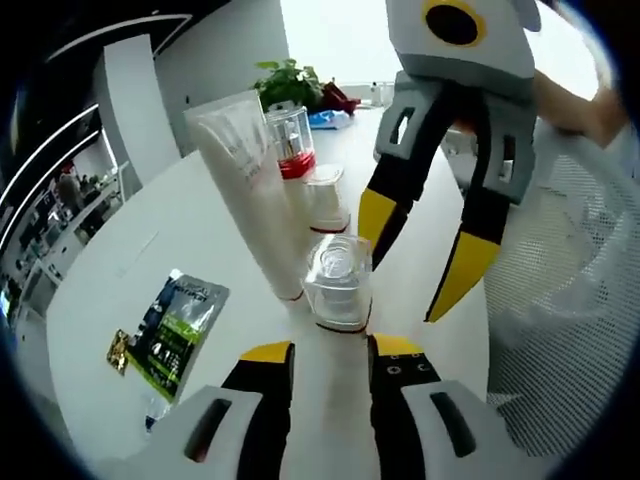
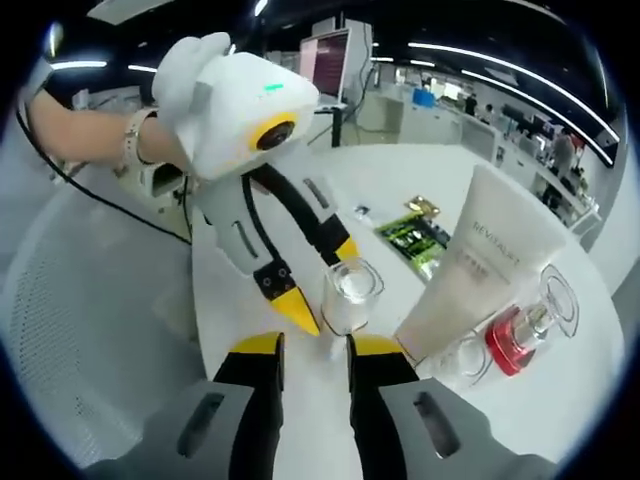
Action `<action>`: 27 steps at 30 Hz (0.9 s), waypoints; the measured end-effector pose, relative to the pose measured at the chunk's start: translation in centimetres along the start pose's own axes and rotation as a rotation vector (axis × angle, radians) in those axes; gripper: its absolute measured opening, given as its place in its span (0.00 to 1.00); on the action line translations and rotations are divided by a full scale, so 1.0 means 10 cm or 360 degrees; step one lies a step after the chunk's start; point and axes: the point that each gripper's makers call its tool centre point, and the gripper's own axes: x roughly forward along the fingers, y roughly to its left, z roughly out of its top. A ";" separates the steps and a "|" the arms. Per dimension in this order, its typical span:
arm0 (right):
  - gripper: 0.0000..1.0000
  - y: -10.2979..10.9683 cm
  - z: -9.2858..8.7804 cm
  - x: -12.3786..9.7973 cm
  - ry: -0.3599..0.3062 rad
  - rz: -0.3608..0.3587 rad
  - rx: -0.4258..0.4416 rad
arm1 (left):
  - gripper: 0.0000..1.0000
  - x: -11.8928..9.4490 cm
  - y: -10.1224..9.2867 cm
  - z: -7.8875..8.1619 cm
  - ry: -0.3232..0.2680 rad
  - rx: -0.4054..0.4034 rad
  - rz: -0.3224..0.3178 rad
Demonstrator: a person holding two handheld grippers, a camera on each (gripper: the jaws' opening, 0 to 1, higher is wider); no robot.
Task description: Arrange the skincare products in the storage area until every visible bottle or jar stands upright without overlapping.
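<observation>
A small bottle with a clear cap (image 1: 338,283) (image 2: 351,291) stands upright on the white table (image 1: 200,230), just beyond the tips of my left gripper (image 1: 331,350), which is open. My right gripper (image 1: 418,243) comes in from the far side, open, its yellow tips beside the cap and not touching it. In the right gripper view its own jaws (image 2: 316,346) stand open below the bottle, and the left gripper (image 2: 321,276) reaches in from the left. A tall white tube (image 1: 245,180) (image 2: 482,272) stands close by. Behind it are a red bottle (image 1: 291,142) (image 2: 513,337) and a small clear jar (image 1: 326,201) (image 2: 466,358).
A green sachet (image 1: 176,330) (image 2: 414,238) lies flat on the table beside the tube. A potted plant (image 1: 290,80) stands at the far end. A white mesh chair (image 1: 570,300) (image 2: 90,320) sits against the table edge. A person's hand (image 2: 90,130) holds the left gripper.
</observation>
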 end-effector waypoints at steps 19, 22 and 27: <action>0.24 -0.21 -0.01 0.09 -0.0008 -0.0164 0.0007 | 0.09 0.05 0.18 -0.12 0.0072 -0.0203 0.0132; 0.23 -0.19 -0.01 0.08 -0.0006 -0.0163 -0.0001 | 0.07 0.03 0.17 -0.20 0.0114 -0.0224 0.0124; 0.23 -0.15 0.00 0.10 -0.0016 -0.0127 0.0018 | 0.10 -0.01 0.02 -0.23 0.0156 -0.0196 0.0044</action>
